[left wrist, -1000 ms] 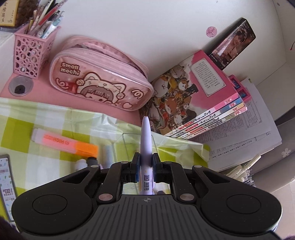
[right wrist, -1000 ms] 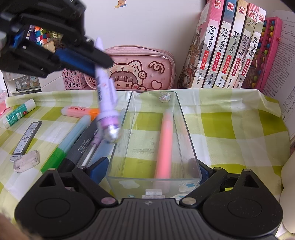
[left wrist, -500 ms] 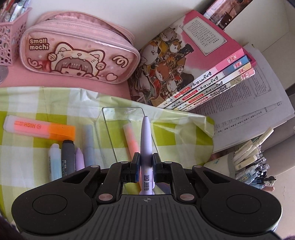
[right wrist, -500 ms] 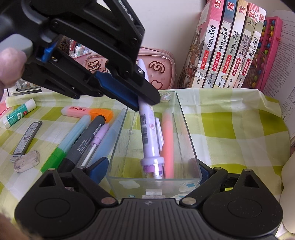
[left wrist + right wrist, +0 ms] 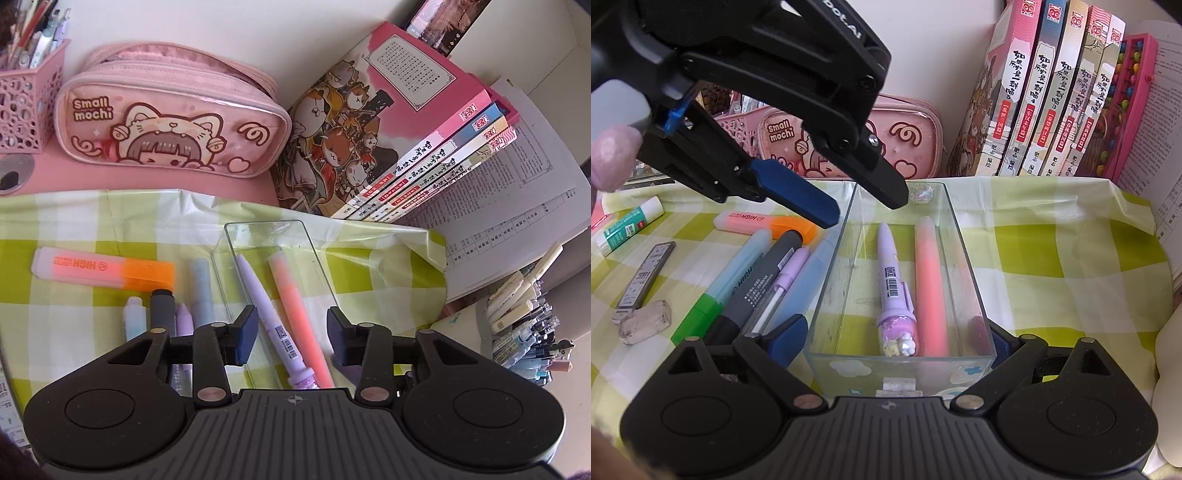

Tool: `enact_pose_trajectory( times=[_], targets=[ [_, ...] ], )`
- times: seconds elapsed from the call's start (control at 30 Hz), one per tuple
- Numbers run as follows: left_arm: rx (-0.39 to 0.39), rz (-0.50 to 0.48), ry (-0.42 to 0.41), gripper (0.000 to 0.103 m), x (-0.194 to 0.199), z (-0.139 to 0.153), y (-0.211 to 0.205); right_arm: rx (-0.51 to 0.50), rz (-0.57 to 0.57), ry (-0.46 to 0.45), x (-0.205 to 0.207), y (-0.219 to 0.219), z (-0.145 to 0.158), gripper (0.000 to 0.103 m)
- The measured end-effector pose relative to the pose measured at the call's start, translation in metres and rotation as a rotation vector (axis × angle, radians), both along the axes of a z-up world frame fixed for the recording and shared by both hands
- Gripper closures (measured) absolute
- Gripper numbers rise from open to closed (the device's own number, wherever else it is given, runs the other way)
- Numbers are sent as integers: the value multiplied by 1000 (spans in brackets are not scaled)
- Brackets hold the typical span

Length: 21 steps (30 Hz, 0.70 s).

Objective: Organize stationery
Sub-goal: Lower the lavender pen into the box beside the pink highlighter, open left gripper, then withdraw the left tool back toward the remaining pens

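Left tongs (image 5: 868, 210) opening, empty, above purple pen (image 5: 894, 280) in clear box (image 5: 975, 291)

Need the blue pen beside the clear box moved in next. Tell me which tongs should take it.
Left. The left tongs are opening and empty above the clear box, with the blue pen just beside them. The right tongs straddle the box's near end, apparently steadying it.

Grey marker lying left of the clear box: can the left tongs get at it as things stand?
Probably yes. The left tongs hang opening and empty over the clear box, and the grey marker lies uncovered just beside it. The light blue pen and purple pen press close on either side, so pinching it alone looks tight.
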<state>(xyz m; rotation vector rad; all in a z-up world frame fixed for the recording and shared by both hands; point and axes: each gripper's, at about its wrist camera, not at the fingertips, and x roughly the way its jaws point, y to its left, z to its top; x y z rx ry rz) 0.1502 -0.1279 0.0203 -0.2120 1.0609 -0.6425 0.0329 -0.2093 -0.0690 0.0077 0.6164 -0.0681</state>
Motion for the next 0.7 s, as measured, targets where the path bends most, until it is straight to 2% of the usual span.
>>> enact_pose_trajectory(
  times=[0.1, 0.33, 0.6, 0.7],
  targets=[
    [3, 3, -20, 49, -4, 4, 6, 0, 0, 0, 0, 0, 0, 9],
    [36, 46, -70, 40, -11, 10, 36, 1, 1, -1, 0, 0, 0, 9],
    [117, 98, -126, 26, -20, 5, 72, 0, 1, 0, 0, 1, 0, 7],
    [148, 111, -141, 24, -24, 0, 82, 0, 1, 0, 0, 1, 0, 7]
  ],
)
